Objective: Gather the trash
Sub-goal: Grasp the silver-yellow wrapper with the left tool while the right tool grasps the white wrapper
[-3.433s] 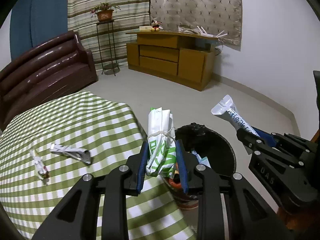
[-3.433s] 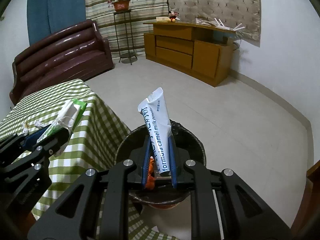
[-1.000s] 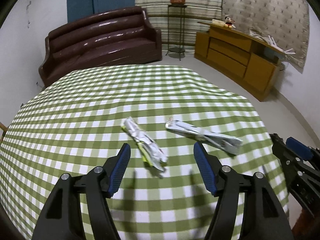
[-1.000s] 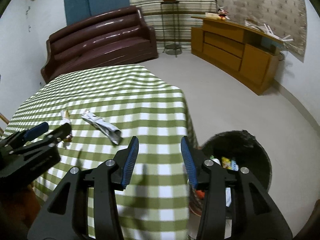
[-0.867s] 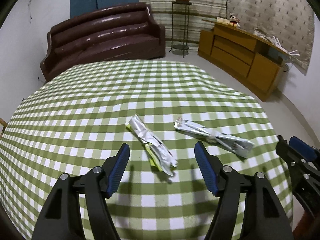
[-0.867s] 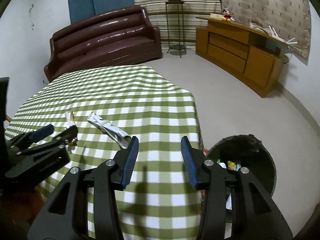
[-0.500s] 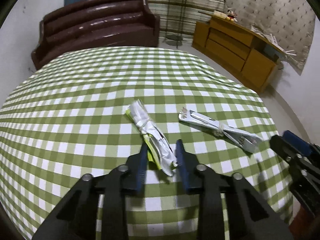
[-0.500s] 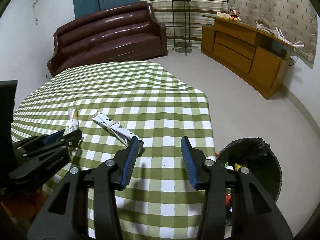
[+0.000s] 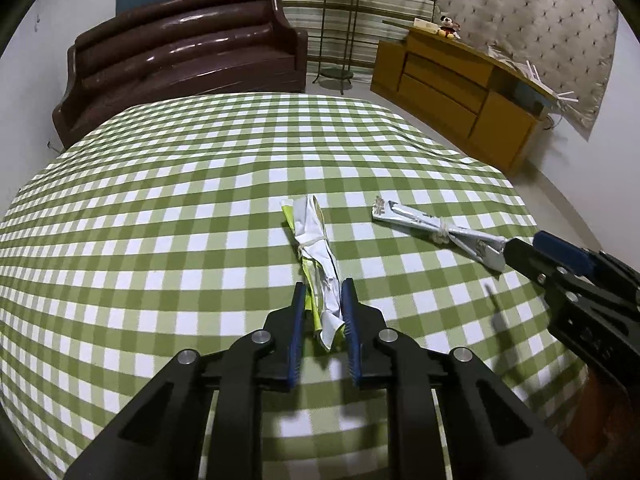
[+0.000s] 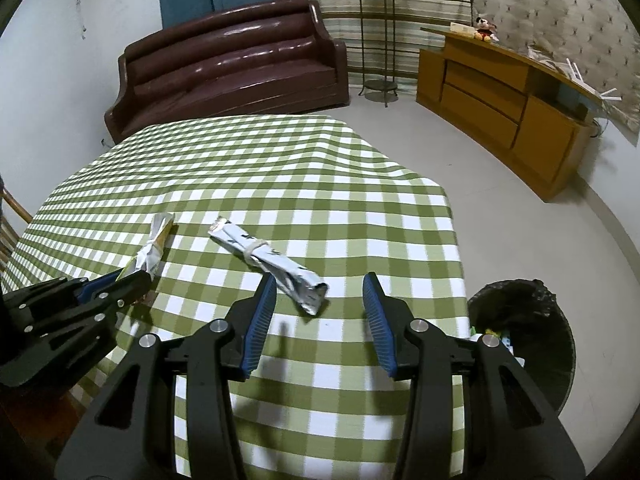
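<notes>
Two tied wrappers lie on the green checked tablecloth (image 9: 160,200). My left gripper (image 9: 323,300) is shut on the near end of the white and yellow-green wrapper (image 9: 314,248), which still rests on the cloth; the wrapper also shows in the right wrist view (image 10: 154,246). The silver printed wrapper (image 10: 268,264) lies just ahead of my right gripper (image 10: 320,292), which is open with its near end between the tips. The same wrapper shows in the left wrist view (image 9: 436,232), with the right gripper's tips touching its end.
A black-lined trash bin (image 10: 524,332) with rubbish inside stands on the floor at the table's right edge. A brown sofa (image 9: 184,60), a plant stand (image 10: 378,40) and a wooden sideboard (image 10: 504,100) stand beyond the table.
Both grippers dropped earlier wrappers at the bin and swung back to the table. The left gripper closed on the white and green wrapper; the right moved up to the silver one, staying open.
</notes>
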Demonstrator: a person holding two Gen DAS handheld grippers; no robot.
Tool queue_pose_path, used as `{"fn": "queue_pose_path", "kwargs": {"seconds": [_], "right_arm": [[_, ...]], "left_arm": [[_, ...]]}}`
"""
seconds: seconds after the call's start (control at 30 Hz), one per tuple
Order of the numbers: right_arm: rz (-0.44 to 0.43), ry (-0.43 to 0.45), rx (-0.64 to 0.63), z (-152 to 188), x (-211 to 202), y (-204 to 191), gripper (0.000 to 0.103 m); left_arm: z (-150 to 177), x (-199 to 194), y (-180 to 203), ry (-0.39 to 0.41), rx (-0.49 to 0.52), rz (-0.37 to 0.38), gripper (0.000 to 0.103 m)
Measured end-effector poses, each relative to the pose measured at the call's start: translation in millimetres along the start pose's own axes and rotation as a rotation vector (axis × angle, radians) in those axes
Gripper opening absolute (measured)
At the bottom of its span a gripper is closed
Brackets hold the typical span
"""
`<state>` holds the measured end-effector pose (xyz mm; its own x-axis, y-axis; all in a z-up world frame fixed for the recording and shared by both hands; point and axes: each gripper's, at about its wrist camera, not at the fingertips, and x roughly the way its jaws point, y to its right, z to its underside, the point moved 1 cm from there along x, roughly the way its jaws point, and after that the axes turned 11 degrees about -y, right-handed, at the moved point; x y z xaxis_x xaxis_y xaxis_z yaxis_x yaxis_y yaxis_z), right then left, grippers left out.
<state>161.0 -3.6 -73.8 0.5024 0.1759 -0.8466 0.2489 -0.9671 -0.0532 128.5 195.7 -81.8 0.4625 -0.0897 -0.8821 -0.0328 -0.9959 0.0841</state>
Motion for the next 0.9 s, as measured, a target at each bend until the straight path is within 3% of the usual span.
{"fn": "queue_pose_path", "kwargs": {"seconds": [0.4,0.9], "right_arm": [[0.013,-0.052,-0.051,-21.2,26.3,-28.5,0.05],[0.005,-0.077,-0.058,-27.9,37.1,-31.4,0.051]], "left_arm": [[5.3,-7.0,-24.2,-0.001,-0.028,-0.013,0.019],[3.9,-6.4,-36.7,0.004,-0.054,-0.008,0.019]]}}
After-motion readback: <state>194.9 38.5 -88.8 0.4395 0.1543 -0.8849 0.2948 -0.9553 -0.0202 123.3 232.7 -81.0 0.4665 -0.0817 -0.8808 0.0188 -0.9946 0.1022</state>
